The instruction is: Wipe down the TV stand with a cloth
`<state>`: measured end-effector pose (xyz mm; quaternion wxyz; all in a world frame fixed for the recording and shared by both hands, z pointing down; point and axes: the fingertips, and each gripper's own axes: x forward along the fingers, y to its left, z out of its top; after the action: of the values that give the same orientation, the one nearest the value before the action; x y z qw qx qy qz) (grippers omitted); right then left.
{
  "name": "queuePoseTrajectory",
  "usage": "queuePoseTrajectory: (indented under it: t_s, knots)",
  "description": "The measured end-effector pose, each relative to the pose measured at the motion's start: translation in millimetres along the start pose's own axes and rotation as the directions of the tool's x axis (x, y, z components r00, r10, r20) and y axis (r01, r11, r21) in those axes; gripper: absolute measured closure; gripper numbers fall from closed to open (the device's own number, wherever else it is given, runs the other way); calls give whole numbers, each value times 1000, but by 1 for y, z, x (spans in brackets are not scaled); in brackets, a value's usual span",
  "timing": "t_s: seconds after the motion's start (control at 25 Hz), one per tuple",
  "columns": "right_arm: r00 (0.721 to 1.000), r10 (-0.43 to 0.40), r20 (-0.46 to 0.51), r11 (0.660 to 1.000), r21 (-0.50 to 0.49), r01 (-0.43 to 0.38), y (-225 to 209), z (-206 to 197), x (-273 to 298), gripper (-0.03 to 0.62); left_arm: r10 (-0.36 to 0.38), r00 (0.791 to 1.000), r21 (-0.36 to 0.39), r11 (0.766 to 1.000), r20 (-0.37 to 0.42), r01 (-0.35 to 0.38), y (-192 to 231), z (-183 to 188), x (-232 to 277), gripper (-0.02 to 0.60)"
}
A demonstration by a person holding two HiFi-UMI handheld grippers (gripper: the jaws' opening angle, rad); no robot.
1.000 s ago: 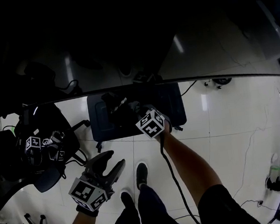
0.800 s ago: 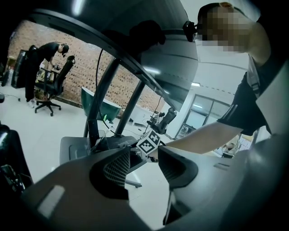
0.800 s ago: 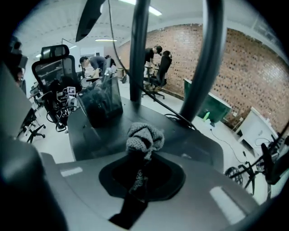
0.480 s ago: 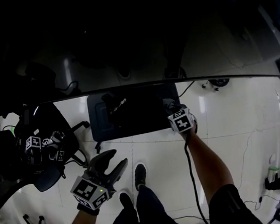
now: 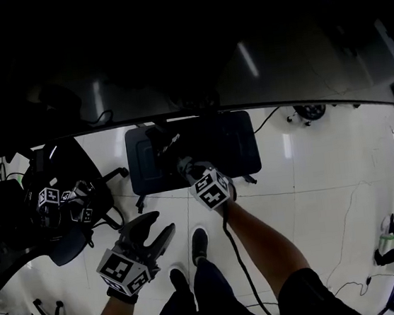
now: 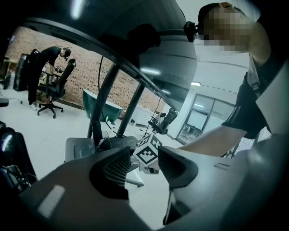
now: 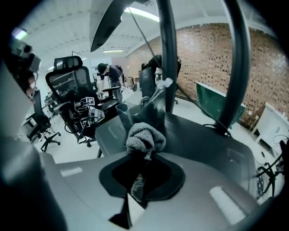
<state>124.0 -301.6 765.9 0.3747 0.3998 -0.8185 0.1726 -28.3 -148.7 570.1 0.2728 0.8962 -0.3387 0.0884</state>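
The TV stand's dark flat base point(image 5: 231, 145) lies on the white floor under the screen's edge. My right gripper point(image 5: 186, 167) reaches onto the base's front middle, its marker cube point(image 5: 211, 189) just behind. The right gripper view shows my right gripper point(image 7: 142, 155) shut on a bunched grey cloth point(image 7: 145, 137), which rests on the base point(image 7: 203, 140) in front of the stand's two posts point(image 7: 168, 54). My left gripper point(image 5: 156, 231) hangs off the base, lower left, jaws apart and empty. In its own view my left gripper point(image 6: 144, 164) frames the right gripper's cube point(image 6: 149, 152).
A black office chair point(image 5: 63, 169) carrying marker-cube gear point(image 5: 49, 198) stands left of the base. My shoes point(image 5: 199, 244) are just in front of it. Cables point(image 5: 347, 220) trail over the floor at right. More chairs point(image 7: 72, 90) and a person point(image 6: 49, 58) are farther off.
My right gripper swept the cloth to the base's right front corner, then came back left to the front middle. The left gripper stayed put.
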Motion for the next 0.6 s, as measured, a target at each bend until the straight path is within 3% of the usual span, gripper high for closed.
queuePoseTrajectory:
  t_s: [0.44, 0.6]
  knots:
    - [998, 28, -52, 999, -38, -30, 22, -33, 7, 565, 2, 1000, 5, 1000, -11, -2, 2, -8, 4, 368]
    - [998, -7, -67, 1000, -23, 6, 4, -48, -8, 565, -23, 1000, 7, 1000, -16, 23, -4, -6, 15, 368]
